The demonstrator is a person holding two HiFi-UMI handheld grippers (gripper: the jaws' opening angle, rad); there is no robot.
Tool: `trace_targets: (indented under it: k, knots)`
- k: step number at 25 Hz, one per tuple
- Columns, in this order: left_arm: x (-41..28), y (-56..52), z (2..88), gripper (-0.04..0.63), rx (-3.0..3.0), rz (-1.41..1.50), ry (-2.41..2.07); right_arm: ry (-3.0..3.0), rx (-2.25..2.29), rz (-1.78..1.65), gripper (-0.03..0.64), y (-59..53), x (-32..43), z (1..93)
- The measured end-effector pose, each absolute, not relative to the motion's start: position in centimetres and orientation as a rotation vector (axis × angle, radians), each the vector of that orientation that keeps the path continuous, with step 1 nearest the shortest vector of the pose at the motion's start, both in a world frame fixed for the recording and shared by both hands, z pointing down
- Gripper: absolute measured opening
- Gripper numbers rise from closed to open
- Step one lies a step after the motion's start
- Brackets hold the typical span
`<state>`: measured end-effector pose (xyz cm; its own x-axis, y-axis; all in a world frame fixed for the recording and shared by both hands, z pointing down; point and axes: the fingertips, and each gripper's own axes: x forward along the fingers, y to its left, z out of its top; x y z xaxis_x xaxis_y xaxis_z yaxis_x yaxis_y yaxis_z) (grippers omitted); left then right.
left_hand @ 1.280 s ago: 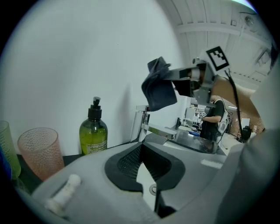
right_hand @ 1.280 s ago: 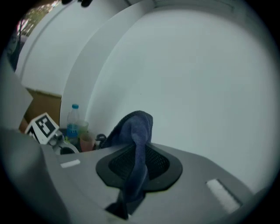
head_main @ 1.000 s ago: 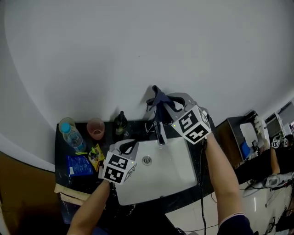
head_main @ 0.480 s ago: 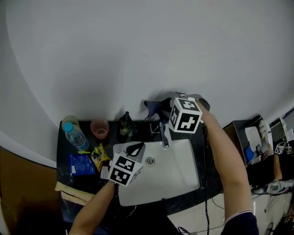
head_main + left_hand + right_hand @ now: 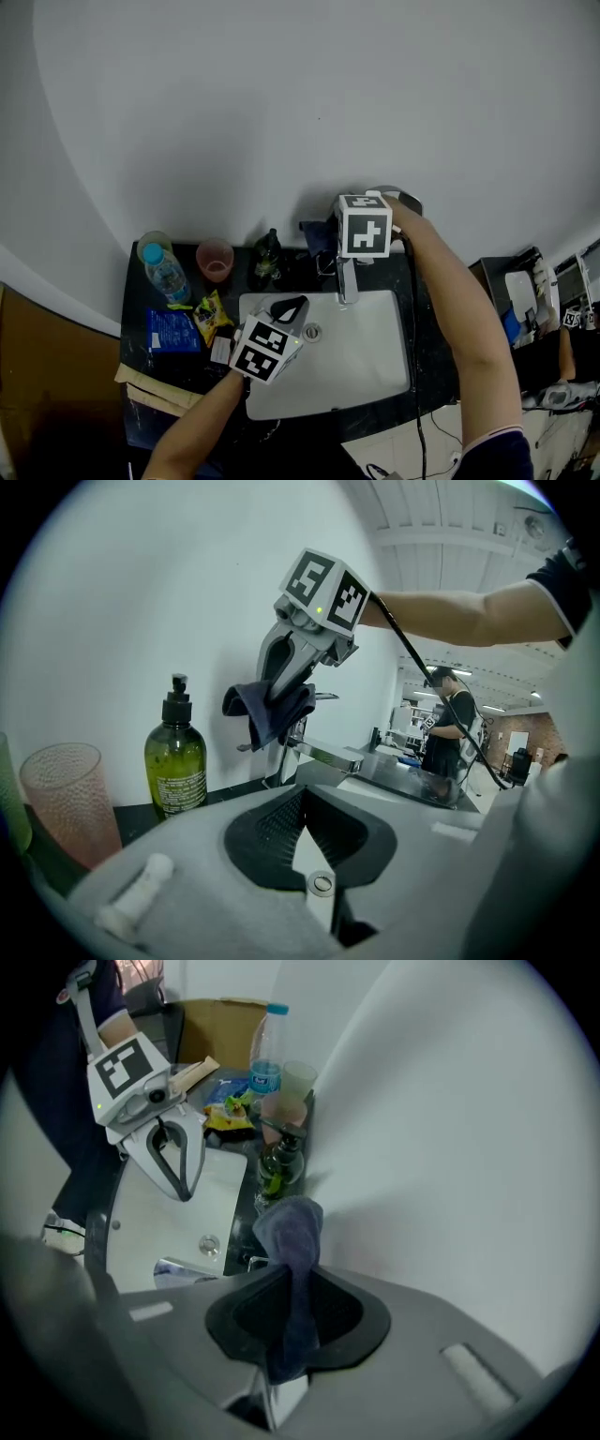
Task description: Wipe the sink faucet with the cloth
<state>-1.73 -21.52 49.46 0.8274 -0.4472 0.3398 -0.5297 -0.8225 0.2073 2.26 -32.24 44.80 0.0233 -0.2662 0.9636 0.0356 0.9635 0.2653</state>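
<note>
At frame centre, the right hand-held gripper (image 5: 289, 1321), clamped on the cloth (image 5: 292, 1227), has tipped down over the faucet (image 5: 348, 278), ready to wipe; the left hand-held gripper (image 5: 302, 832) idles shut, empty.

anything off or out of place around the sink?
Nothing spilled, tilted or damaged. Only clutter: a blue packet and a yellow snack bag lie loose on the counter left of the sink. The dark cloth is pinched in the right gripper by the faucet.
</note>
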Motion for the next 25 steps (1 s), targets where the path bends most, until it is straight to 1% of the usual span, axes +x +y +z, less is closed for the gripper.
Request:
trace_targets:
  k: [8, 18, 22, 25]
  knots:
    - [-2.0, -21.3, 49.3, 0.002, 2.711, 0.384, -0.744, -1.437, 0.066, -0.203, 0.052, -29.2, 2.4, 44.1]
    - [-1.3, -21.1, 49.5, 0.002, 2.720, 0.371, -0.696, -1.441, -0.008, -0.259, 0.052, -23.3, 2.4, 43.1]
    - [-1.5, -21.1, 49.8, 0.002, 2.718, 0.373, -0.673, -1.504, 0.015, -0.223, 0.052, -20.1, 3.7, 43.1]
    - [-2.0, -21.3, 49.5, 0.002, 2.717, 0.375, -0.675, -1.727, 0.202, -0.154, 0.054, -18.7, 3.2, 41.7]
